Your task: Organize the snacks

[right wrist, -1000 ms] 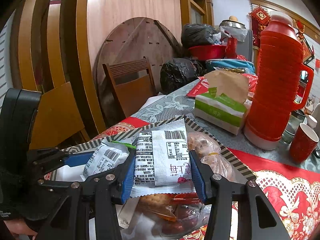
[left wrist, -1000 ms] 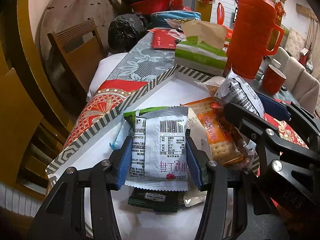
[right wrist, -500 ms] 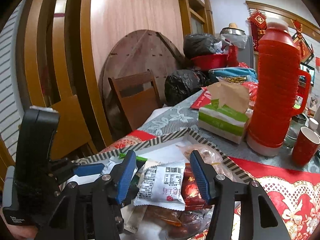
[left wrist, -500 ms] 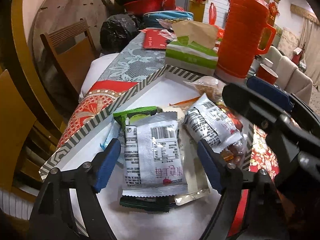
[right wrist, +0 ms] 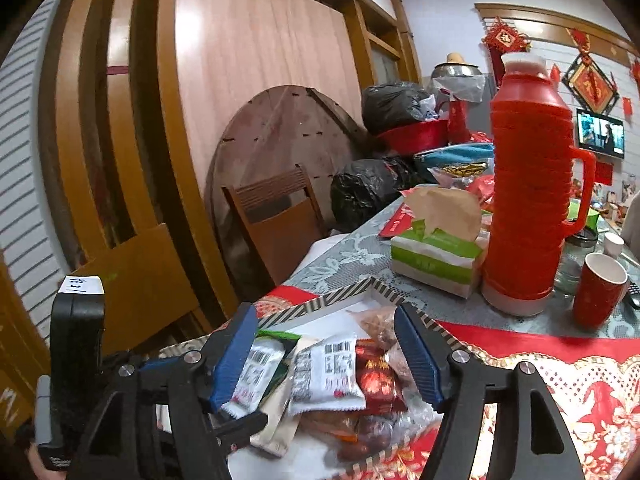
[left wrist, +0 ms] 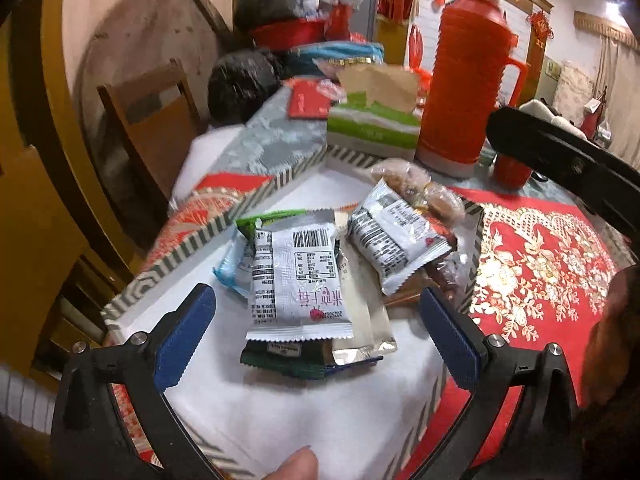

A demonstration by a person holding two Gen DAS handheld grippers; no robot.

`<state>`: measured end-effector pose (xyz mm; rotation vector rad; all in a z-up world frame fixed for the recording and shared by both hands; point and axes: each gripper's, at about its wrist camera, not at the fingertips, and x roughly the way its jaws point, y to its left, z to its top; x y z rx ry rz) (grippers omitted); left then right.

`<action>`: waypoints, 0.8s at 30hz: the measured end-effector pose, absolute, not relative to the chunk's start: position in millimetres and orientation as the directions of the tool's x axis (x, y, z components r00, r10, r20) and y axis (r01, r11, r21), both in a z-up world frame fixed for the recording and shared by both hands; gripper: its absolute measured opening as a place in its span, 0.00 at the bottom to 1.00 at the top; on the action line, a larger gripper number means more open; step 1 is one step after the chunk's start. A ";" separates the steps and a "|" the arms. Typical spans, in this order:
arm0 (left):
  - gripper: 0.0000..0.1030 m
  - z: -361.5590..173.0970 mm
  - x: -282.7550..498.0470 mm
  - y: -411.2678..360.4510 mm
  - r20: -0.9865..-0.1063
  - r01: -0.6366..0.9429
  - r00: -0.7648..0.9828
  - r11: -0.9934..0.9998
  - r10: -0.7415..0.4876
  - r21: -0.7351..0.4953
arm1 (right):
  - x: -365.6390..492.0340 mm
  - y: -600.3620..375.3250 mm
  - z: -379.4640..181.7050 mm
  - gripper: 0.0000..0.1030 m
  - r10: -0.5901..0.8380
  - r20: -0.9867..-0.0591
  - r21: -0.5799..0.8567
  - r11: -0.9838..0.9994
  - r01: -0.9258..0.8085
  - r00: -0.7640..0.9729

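Observation:
A white tray with a striped rim [left wrist: 224, 224] holds a pile of snack packets. One silver packet [left wrist: 300, 280] lies flat on top of the pile. My left gripper [left wrist: 315, 294] stands over it with its jaws opening wide, pads clear of it on both sides. A second silver packet [left wrist: 394, 236] rests tilted on red and orange snacks to the right. In the right wrist view that packet [right wrist: 328, 368] lies below my right gripper [right wrist: 324, 316], whose jaws are opening with nothing pressed between them. The tray's rim [right wrist: 320, 304] shows just past the blue pads.
A tall red thermos [right wrist: 528, 184], a green tissue box [right wrist: 436, 256] and a red cup [right wrist: 600, 288] stand behind the tray. A red floral cloth [left wrist: 536, 264] lies to the right. A wooden chair [right wrist: 276, 216] and black bags [right wrist: 364, 192] sit at the table's far left.
Both grippers have opened and let go of their silver packets, which now lie on the pile in the tray. Both grippers have drawn back and up a little.

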<state>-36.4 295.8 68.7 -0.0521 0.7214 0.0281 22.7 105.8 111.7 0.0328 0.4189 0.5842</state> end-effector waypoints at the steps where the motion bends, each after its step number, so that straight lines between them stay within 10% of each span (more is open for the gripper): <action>1: 0.99 71.3 -43.0 291.1 -0.643 -0.046 0.766 0.999 0.020 -0.024 | 16.6 102.6 113.0 0.69 0.544 -0.376 0.130 0.832 -0.539 0.750; 24: 0.99 61.0 -76.9 255.0 -0.675 0.001 0.737 0.999 -0.026 -0.037 | -36.6 75.5 92.0 0.72 0.488 -0.464 -0.014 0.830 -0.557 0.739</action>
